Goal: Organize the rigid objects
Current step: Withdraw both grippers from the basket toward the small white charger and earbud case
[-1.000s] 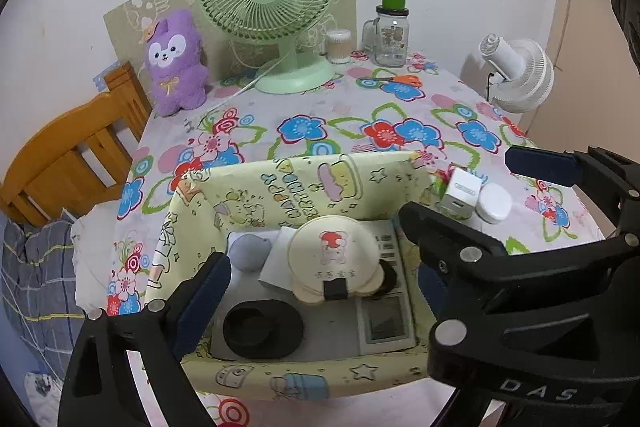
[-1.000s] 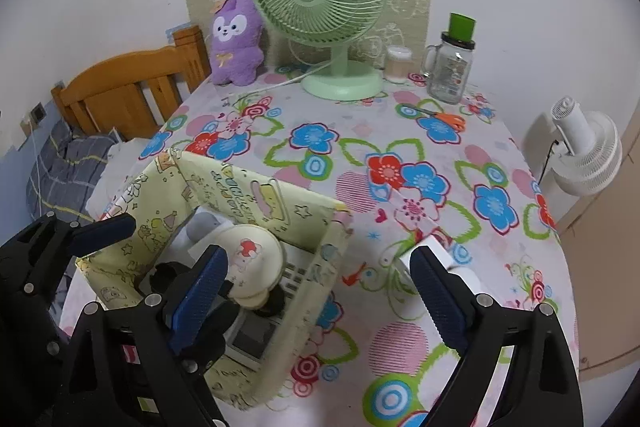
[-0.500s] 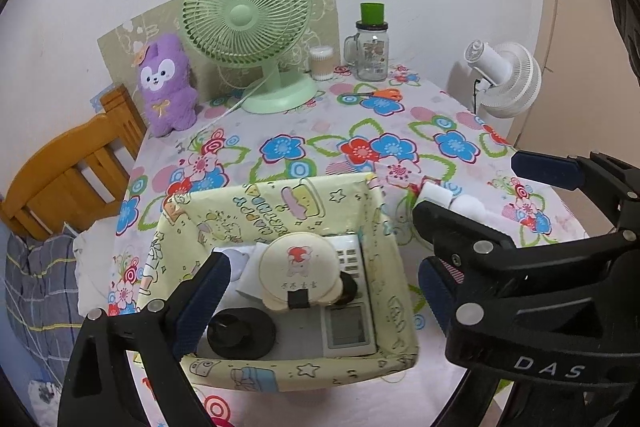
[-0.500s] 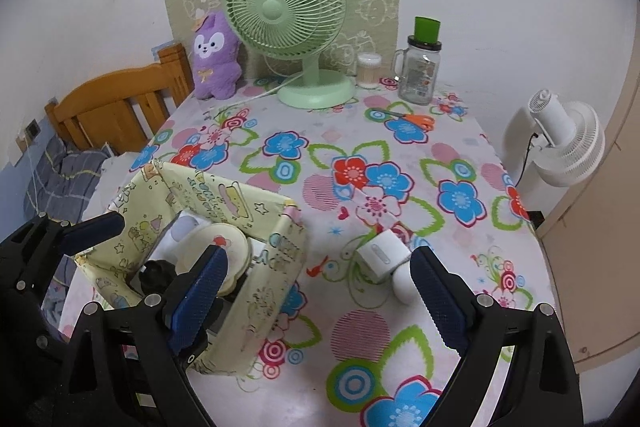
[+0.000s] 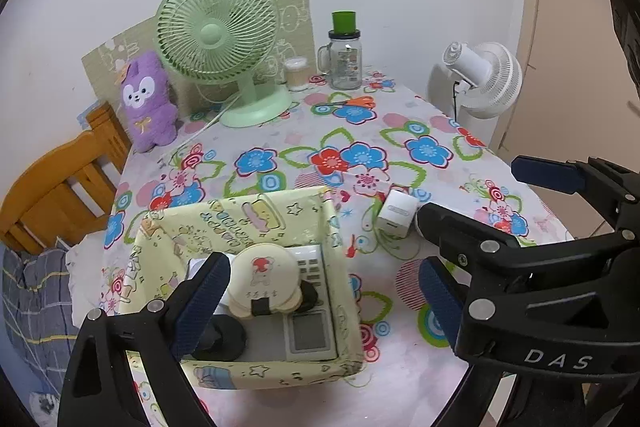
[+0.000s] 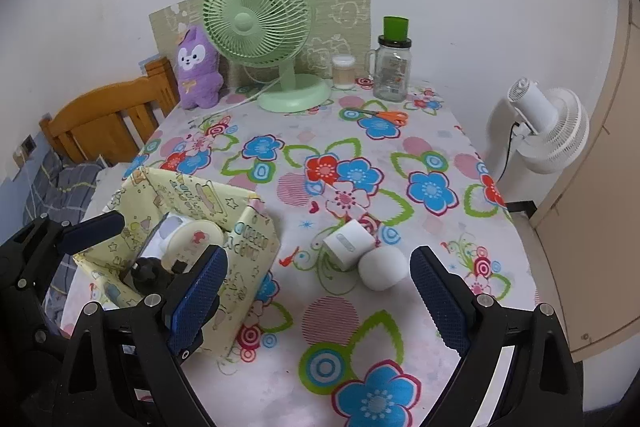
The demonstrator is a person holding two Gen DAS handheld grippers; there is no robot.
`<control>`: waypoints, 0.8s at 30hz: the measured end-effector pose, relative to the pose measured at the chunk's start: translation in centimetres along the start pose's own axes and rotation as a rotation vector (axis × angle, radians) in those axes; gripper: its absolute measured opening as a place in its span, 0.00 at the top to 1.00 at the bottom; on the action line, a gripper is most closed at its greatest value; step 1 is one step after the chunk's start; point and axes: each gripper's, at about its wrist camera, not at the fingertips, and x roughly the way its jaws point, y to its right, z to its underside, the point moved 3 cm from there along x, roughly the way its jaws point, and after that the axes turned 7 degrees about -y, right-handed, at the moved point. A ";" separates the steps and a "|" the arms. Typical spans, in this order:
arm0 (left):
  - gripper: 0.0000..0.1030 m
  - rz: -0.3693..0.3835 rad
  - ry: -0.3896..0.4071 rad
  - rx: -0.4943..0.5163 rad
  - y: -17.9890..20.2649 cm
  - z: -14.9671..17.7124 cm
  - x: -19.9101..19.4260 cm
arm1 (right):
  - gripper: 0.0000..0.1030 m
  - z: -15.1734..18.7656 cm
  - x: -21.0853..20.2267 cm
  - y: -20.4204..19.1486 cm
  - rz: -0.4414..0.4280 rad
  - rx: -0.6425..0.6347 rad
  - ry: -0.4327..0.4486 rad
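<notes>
**Both grippers raised over floral table, jaws spread, nothing grasped**

Left gripper (image 5: pixel 320 291) tilted downward above yellow fabric bin (image 5: pixel 256 223), released, empty. Right gripper (image 6: pixel 318 285) likewise angled down, released. White cube (image 6: pixel 346 244) and white round object (image 6: pixel 382 269) touching each other on tablecloth (image 6: pixel 360 327), just ahead between right fingers, untouched. Cream round case (image 5: pixel 264 277) inside bin.

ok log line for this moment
left hand-held gripper: open, over yellow fabric bin | right hand-held gripper: open, empty | white cube, white ball: on table
</notes>
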 end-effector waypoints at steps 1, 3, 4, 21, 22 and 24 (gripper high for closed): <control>0.06 0.002 0.001 0.002 0.1 -0.1 0.1 | 0.08 0.1 -0.1 0.2 0.004 0.002 0.002; 0.06 0.006 0.003 0.008 0.6 -0.2 0.1 | 0.08 0.1 -0.2 0.6 0.010 0.006 0.004; 0.06 0.008 0.004 0.010 0.7 -0.2 0.1 | 0.08 0.2 -0.3 0.9 0.013 0.009 0.006; 0.06 0.055 -0.008 0.018 3.7 -1.0 1.7 | 0.08 1.0 0.0 4.8 0.037 0.058 0.010; 0.07 0.059 -0.009 0.019 3.8 -1.1 1.8 | 0.08 1.1 0.1 5.0 0.037 0.060 0.010; 0.07 0.060 -0.008 0.027 4.2 -1.2 2.1 | 0.08 1.1 0.3 5.3 0.039 0.063 0.007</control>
